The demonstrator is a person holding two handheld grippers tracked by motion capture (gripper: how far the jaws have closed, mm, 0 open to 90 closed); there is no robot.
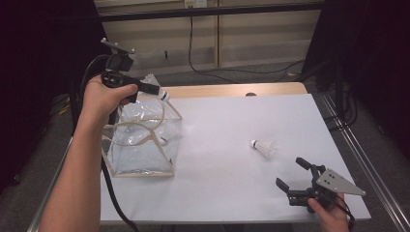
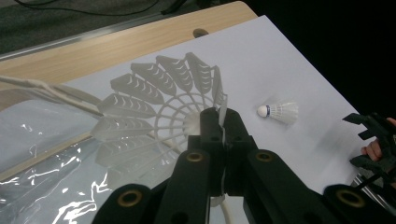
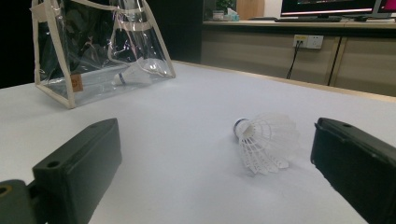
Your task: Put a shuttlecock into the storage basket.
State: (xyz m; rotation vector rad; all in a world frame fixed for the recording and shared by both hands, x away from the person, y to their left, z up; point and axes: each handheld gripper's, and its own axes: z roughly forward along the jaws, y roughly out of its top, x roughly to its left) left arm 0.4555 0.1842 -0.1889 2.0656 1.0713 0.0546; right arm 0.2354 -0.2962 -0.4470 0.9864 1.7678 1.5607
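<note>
My left gripper (image 1: 153, 90) is held up over the clear bag (image 1: 140, 145), shut on the rim of a white shuttlecock (image 2: 159, 107). In the left gripper view the jaws (image 2: 223, 122) pinch the edge of its skirt, above the bag's open top (image 2: 46, 154). Another shuttlecock (image 1: 162, 140) lies inside the bag (image 3: 98, 46), where the right gripper view also catches it (image 3: 133, 74). A third shuttlecock (image 1: 263, 147) lies on its side on the white table. My right gripper (image 1: 296, 175) stands open low near the front right corner, aimed at that shuttlecock (image 3: 266, 144), which lies a short way beyond its jaws.
The white tabletop (image 1: 227, 125) has a wooden strip (image 1: 232, 90) along its far edge. Cables (image 1: 208, 67) run over the floor behind it. A black cable (image 1: 109, 193) hangs from the left gripper past the bag's near side.
</note>
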